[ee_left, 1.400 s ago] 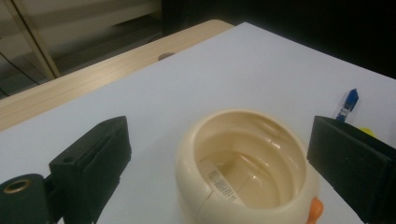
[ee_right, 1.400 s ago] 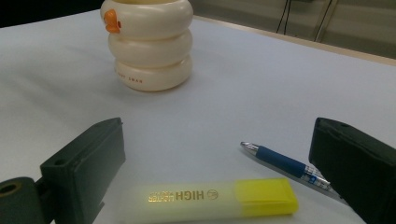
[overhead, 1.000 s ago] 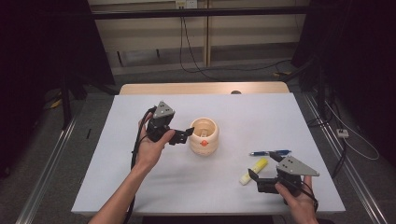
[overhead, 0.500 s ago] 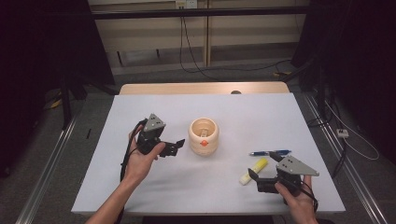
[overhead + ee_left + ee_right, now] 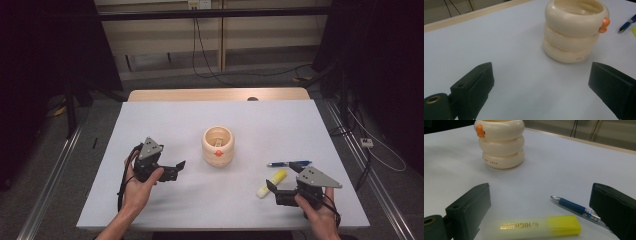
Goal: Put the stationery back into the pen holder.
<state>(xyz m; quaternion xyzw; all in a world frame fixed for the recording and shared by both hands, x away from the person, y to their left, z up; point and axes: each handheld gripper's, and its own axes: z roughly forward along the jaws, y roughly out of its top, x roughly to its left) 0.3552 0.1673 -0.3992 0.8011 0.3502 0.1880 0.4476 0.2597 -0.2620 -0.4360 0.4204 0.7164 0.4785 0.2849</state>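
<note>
White table stands mid-room, top lit evenly from above. A strip of bare wood runs along the table's far edge. Beyond the table, a pale panelled wall with a black horizontal bar across it. A wall socket sits above that bar; black cables hang from it down to the grey floor behind the table. Left of the table, a metal floor rail. Right of the table, dark equipment and loose cables. Both sides of the room are dim.
</note>
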